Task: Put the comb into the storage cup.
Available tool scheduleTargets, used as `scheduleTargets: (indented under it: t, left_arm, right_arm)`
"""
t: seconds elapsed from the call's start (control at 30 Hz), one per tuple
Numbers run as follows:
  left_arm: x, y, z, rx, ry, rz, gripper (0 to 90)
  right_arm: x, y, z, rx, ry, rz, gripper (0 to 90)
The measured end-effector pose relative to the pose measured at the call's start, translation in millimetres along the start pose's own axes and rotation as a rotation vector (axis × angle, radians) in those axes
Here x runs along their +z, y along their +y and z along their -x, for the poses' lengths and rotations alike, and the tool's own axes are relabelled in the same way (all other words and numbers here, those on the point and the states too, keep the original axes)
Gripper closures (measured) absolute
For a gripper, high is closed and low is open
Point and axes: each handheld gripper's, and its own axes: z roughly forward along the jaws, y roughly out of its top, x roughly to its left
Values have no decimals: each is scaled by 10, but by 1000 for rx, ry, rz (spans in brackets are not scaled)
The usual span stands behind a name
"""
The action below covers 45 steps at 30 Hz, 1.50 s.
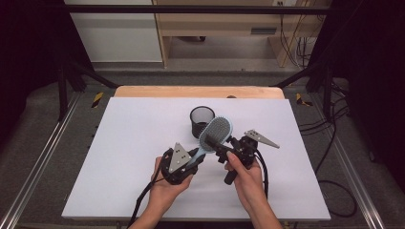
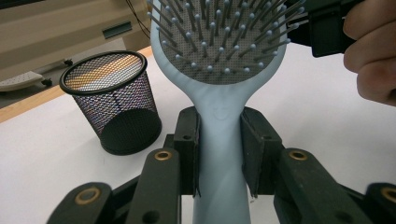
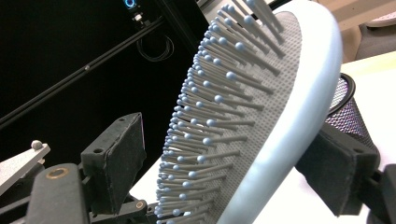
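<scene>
A light blue hairbrush (image 1: 215, 133) with a grey bristle pad is held above the table, its head tilted up and away. My left gripper (image 1: 197, 155) is shut on its handle; in the left gripper view both pads press the handle (image 2: 219, 140) from either side. My right gripper (image 1: 222, 148) comes in from the right, and its jaws straddle the brush head (image 3: 261, 116). One pad (image 3: 116, 154) stands a little off the bristle tips. The other pad (image 3: 338, 170) sits behind the head's back, so this gripper is open around the head.
A black mesh cup (image 1: 201, 120) stands upright just beyond the brush, near the middle of the white tabletop (image 1: 129, 143). It appears at the left in the left gripper view (image 2: 112, 102). A wooden edge (image 1: 198, 91) runs along the far side, with dark frame bars beyond.
</scene>
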Motion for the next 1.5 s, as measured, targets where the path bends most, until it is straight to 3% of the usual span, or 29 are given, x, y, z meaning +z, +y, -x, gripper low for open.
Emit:
scheduleTargets:
  t: [0.67,1.03,1.5]
  left_arm:
    - [14,-10,15,6,-4,-6,694]
    - [35,-23,33,6,-10,-10,694]
    - [64,-59,17,-3,-18,-21,694]
  right_arm:
    - [-12,-11,43,22,-5,5,246]
    - [-21,-24,63,32,2,5,369]
    - [-30,-37,98,61,25,1,441]
